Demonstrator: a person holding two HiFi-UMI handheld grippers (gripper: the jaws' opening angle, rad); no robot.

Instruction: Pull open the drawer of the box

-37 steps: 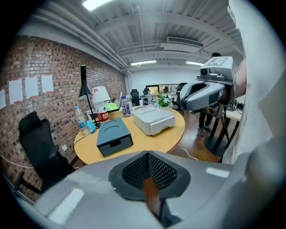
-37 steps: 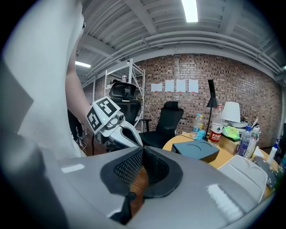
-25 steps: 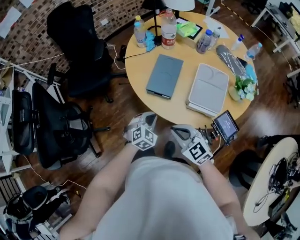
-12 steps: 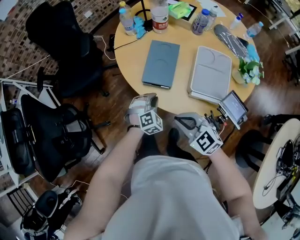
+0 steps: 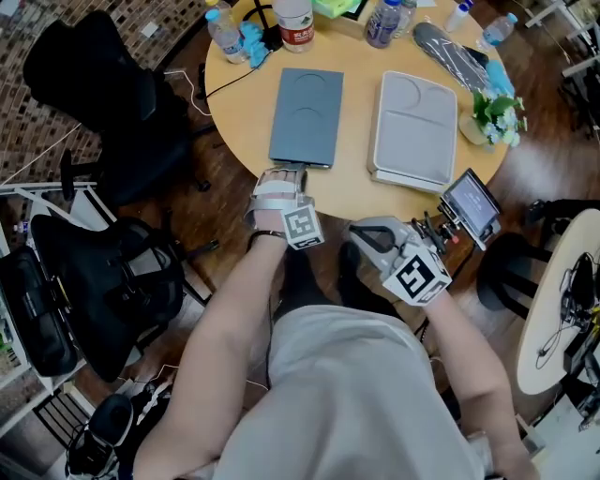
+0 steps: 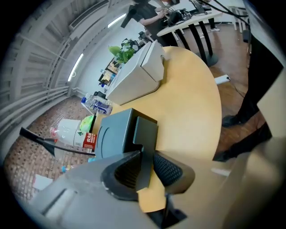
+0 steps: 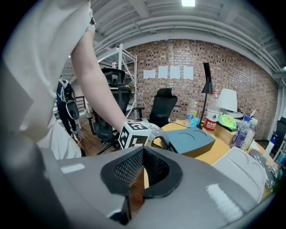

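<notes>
Left gripper (image 5: 281,174) (image 6: 145,167) sits at the bench (image 5: 354,56) edge. Its fingers are opening, loosely straddling the pull tab (image 6: 145,133) of the dark grey box (image 5: 307,117), which lies flat there. Right gripper (image 5: 362,231) (image 7: 142,167) is off the bench, fingers clenched, empty.

Table (image 5: 356,141): pale yellow-tan, plain.
Box (image 5: 307,117), upper middle of the head view: dark slate blue-grey, matt, two faint arcs on the lid.
Handle (image 6: 146,132) on its front: same slate tone.
Second box (image 5: 415,127), just right of it: light grey, same arc pattern.
Floor (image 5: 230,220): dark red-brown planks, glossy.
Wall (image 7: 178,51), upper middle of the right gripper view: red-brown brick, pale mortar lines.
Chairs (image 5: 112,84), left side: black throughout.
Bottle (image 5: 296,23), top edge: clear, red-and-white label.
Plant (image 5: 494,112), upper right: green leaves, white blooms.
Shirt (image 5: 347,394), lower middle: off-white, no pattern.
Small screen (image 5: 472,202), right of centre: black frame, blue-grey face.
</notes>
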